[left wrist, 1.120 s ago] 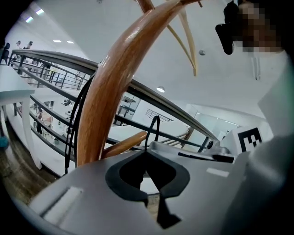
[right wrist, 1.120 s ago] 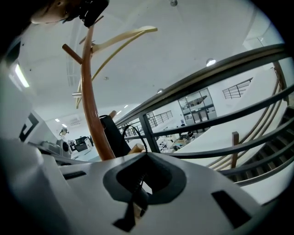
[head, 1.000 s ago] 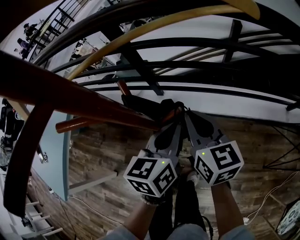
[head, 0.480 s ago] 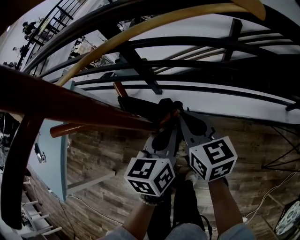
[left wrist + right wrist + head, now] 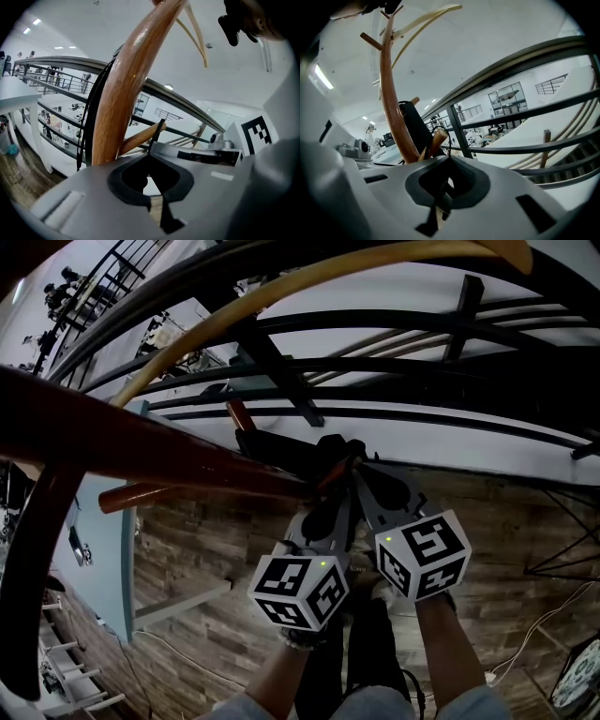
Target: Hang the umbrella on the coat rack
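The wooden coat rack (image 5: 141, 451) crosses the head view as dark red-brown arms, with a pale curved arm (image 5: 281, 296) above. A black folded umbrella (image 5: 281, 451) with a brown wooden end (image 5: 242, 415) lies against the rack. My left gripper (image 5: 336, 479) and right gripper (image 5: 364, 472) sit side by side, tips at the umbrella. In the left gripper view the left gripper (image 5: 151, 152) is shut on a thin black strap (image 5: 157, 131) beside the rack stem (image 5: 122, 93). In the right gripper view the right gripper (image 5: 449, 158) is shut on the same strap, near the umbrella (image 5: 412, 124).
A black metal railing (image 5: 422, 418) runs behind the rack, with a drop to a lower hall beyond. Wood-plank floor (image 5: 216, 540) lies below. A pale blue panel (image 5: 103, 549) stands at the left. A cable (image 5: 534, 634) trails on the floor at the right.
Both grippers have shifted slightly up and left with the umbrella, staying shut. The rack arms have slid a little in the head view.
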